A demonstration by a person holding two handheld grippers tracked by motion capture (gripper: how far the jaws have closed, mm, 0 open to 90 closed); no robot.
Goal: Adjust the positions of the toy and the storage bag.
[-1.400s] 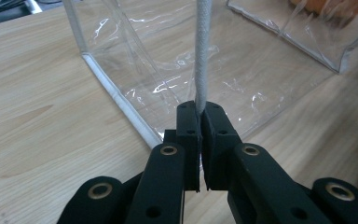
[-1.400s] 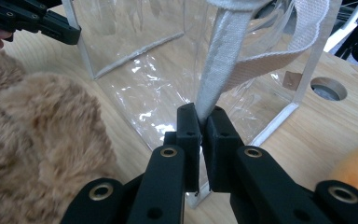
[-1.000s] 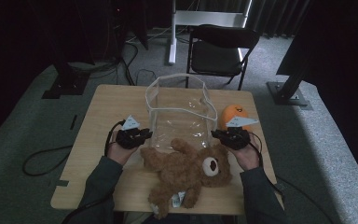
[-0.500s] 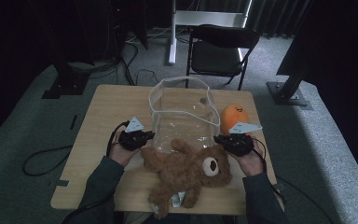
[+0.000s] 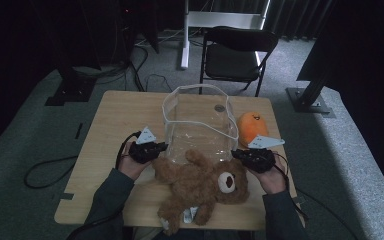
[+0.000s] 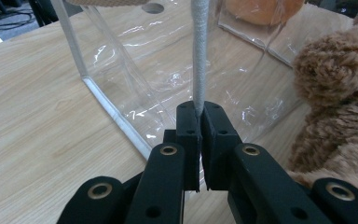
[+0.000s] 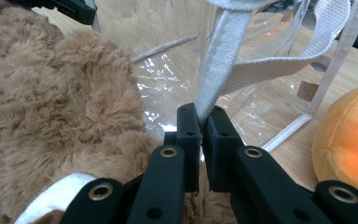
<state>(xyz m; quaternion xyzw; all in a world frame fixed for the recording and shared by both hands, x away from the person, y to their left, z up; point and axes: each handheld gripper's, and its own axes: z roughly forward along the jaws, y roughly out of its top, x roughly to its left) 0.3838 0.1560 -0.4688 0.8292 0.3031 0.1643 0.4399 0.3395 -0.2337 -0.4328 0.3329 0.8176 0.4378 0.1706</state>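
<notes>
Clear bag (image 5: 198, 120), upright, rim clamped

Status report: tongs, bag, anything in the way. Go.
Left tongs shut on clear bag's white rim. Right tongs shut on white strap. Teddy bear lies against bag's near side; orange plush beside it.

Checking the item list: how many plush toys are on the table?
2. The brown teddy bear lies at the near edge between the grippers, in front of the clear bag. The orange plush sits right of the bag. None visible inside it.
</notes>
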